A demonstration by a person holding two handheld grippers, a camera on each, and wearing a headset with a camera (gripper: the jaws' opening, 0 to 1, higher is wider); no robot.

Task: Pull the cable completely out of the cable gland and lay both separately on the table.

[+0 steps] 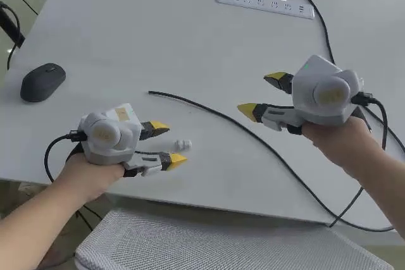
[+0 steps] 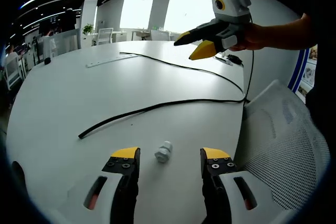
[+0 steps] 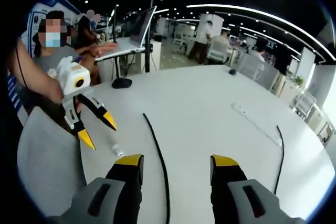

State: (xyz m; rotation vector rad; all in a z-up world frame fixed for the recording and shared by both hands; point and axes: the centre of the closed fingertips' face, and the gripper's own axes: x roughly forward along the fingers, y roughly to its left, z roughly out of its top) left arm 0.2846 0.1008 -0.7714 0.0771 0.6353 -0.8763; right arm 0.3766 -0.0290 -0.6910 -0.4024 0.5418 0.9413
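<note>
A small white cable gland (image 1: 182, 145) (image 2: 163, 152) (image 3: 116, 150) lies on the white table, apart from the cable. My left gripper (image 1: 166, 144) (image 2: 169, 156) is open, its yellow-tipped jaws standing on either side of the gland without touching it. The thin black cable (image 1: 253, 138) (image 2: 157, 107) (image 3: 160, 166) lies loose across the table, its free end near the middle. My right gripper (image 1: 261, 94) (image 3: 177, 163) hovers open above the table to the right, nothing between its jaws, with the cable below it.
A white power strip (image 1: 264, 3) (image 3: 257, 124) lies at the far side with a second black lead (image 1: 319, 20) beside it. A dark mouse (image 1: 42, 81) rests at the left. A mesh chair (image 1: 221, 245) stands at the table's near edge.
</note>
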